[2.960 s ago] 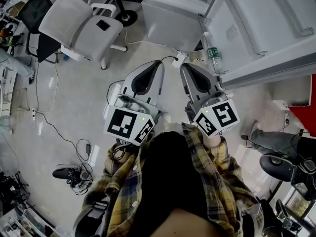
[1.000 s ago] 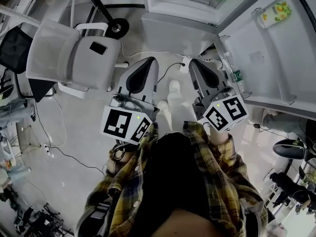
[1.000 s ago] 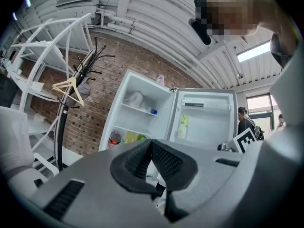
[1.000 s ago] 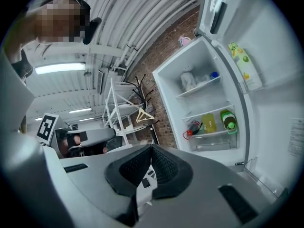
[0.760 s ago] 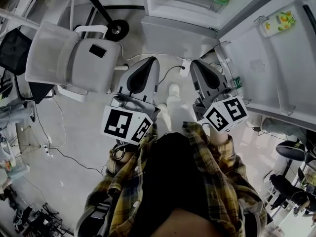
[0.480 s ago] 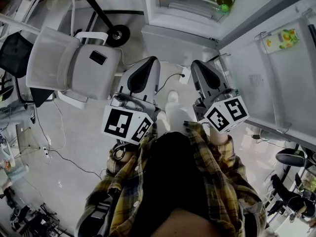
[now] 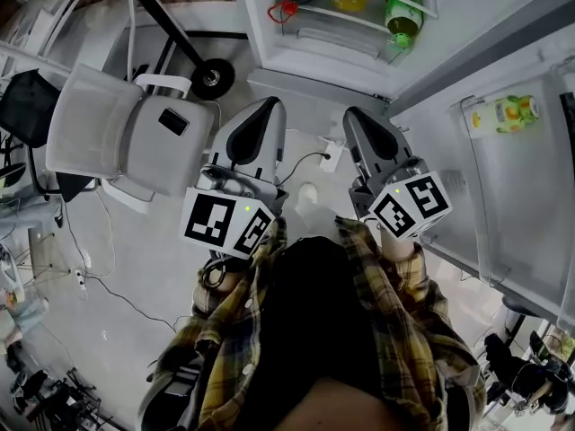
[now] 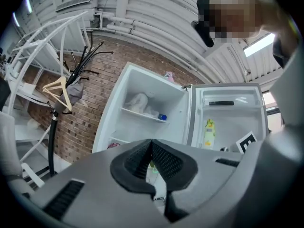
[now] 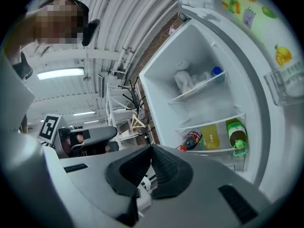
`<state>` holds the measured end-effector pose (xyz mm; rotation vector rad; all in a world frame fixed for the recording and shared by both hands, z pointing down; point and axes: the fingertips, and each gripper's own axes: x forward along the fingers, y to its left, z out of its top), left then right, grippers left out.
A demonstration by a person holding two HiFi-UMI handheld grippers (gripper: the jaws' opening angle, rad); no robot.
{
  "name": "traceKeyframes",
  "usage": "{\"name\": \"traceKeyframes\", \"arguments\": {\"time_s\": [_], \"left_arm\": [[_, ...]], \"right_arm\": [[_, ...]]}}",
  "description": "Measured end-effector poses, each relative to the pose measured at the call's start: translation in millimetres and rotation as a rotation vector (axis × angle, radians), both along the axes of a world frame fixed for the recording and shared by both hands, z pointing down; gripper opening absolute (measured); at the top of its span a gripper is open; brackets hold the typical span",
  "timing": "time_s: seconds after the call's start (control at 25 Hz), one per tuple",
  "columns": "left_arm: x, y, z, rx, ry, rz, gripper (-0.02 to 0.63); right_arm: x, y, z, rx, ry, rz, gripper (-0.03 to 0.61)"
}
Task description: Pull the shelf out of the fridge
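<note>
The left gripper (image 7: pixel 267 106) and the right gripper (image 7: pixel 352 115) each have their jaws pressed together, empty. They are held side by side in front of the person's chest and point toward the open fridge (image 7: pixel 314 70). The shelf (image 9: pixel 213 150) carries a cola bottle (image 9: pixel 191 140), a yellow bottle (image 9: pixel 211 137) and a green bottle (image 9: pixel 236 134). It lies inside the fridge, ahead of both grippers and well apart from their tips, closer to the right one. Two more shelves sit higher in the fridge. The fridge door (image 7: pixel 512 178) stands open beside the right gripper. A white chair (image 7: pixel 126 133) stands left of the left gripper.
</note>
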<state>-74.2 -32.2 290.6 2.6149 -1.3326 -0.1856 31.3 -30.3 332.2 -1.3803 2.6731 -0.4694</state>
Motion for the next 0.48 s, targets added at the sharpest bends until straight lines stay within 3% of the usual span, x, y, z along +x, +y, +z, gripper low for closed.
{"name": "traceKeyframes", "arguments": {"time_s": [0.2, 0.48], "left_arm": [[27, -11, 0, -0.001, -0.011, 0.014, 0.004], [35, -29, 2, -0.023, -0.018, 0.036, 0.005]], "right_arm": [[19, -12, 0, 0.0, -0.019, -0.004, 0.018], [25, -27, 2, -0.012, -0.046, 0.017, 0.018]]}}
